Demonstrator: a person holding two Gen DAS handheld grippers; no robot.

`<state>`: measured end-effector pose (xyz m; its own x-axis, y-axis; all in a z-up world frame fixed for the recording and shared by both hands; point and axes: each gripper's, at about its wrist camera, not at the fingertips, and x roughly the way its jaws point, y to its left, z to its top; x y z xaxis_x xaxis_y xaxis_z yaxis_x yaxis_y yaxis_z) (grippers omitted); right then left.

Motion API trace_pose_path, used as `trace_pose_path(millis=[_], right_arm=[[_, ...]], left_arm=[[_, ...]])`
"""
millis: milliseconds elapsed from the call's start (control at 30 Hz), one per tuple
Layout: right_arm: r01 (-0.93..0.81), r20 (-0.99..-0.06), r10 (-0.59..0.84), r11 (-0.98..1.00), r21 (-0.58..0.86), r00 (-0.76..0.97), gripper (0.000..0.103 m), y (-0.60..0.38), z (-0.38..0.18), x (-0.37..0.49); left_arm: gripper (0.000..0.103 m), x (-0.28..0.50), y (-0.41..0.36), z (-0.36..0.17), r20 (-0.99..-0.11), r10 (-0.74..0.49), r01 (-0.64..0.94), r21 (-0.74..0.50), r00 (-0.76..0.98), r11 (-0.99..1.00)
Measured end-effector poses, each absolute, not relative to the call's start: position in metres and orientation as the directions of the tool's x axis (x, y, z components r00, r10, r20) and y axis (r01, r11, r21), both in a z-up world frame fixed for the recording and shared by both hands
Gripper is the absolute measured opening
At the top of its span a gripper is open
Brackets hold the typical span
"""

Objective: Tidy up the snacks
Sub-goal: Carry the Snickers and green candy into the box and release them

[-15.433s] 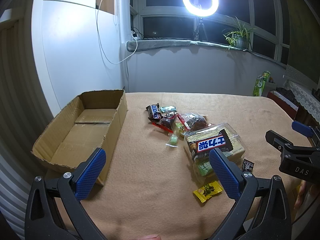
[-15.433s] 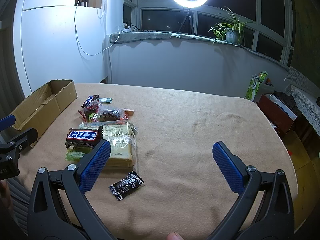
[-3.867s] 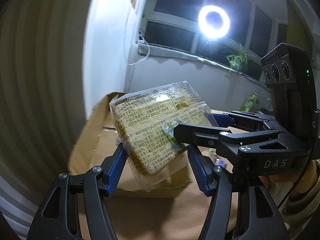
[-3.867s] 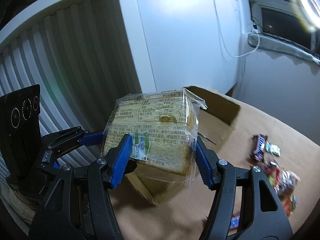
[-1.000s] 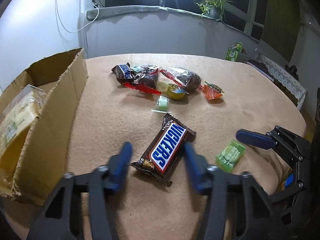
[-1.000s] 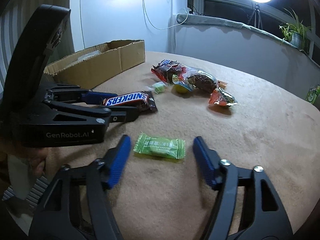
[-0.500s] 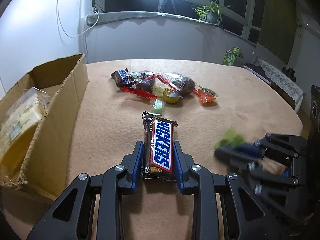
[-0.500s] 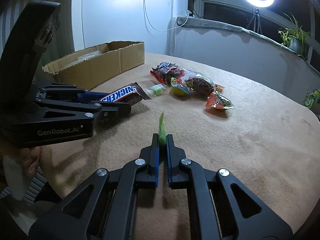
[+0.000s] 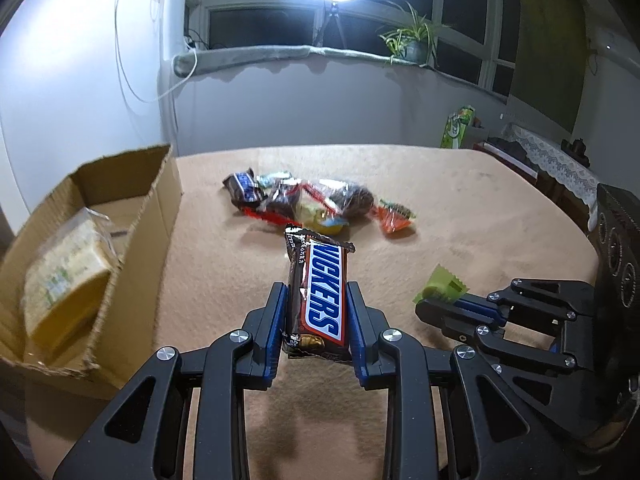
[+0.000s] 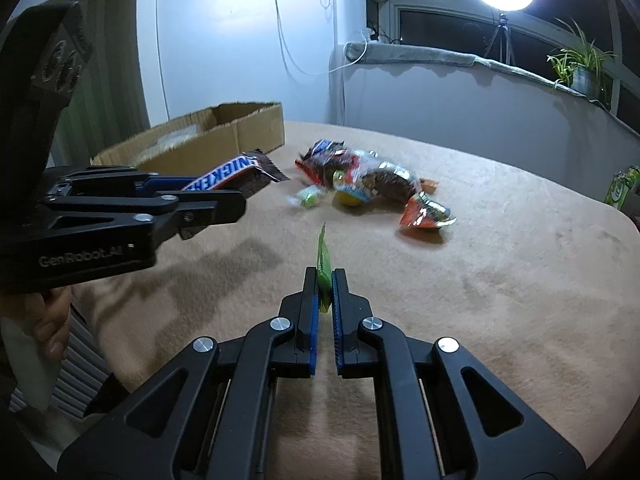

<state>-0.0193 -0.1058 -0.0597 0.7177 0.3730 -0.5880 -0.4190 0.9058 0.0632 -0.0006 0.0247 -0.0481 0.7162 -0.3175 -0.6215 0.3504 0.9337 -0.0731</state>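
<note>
While the left tool [image 9: 316, 320] clamps a Snickers bar [image 9: 320, 288] between its blue pads, the bar points forward along the fingers, its far end sticking out past the tips and clear of the counter [image 9: 480, 208]. Beside it, the right tool [image 10: 325, 292] is closed almost fully on a small green candy [image 10: 323, 258], whose flat wrapper stands on edge between the pads and pokes up beyond them. Both tools sit close together above the tan cloth that covers the counter. To the left stands an open cardboard box [image 9: 160, 208] with a clear-wrapped bread pack [image 9: 64, 276] lying inside against its near wall. Farther back on the cloth lies a loose pile of snacks [image 9: 304, 204]: a small dark bar, red and clear wrappers, something yellow, and an orange packet [image 9: 394, 218] just to the right of the heap. In the right wrist view, a hand [image 10: 48, 320] grips the left tool's body at the lower left edge.
</note>
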Motion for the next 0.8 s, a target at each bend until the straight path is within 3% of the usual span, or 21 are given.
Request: trace_pose_path(millis=[467,800], right_arm=[[-0.379,-0.472,0.344,0.925,0.023,0.812,0.006,-0.118,0.008,-0.018],[-0.445,-0.466,0.383,0.895,-0.024,0.797,0.006,-0.070,0.028,-0.009]], left_arm=[[0.027,-0.024,0.023,0.017,-0.497,-0.328,0.377,-0.002,0.804,0.926],[0.027,-0.029,0.061,0.022,-0.452,-0.298,0.323,-0.023,0.841,0.946]])
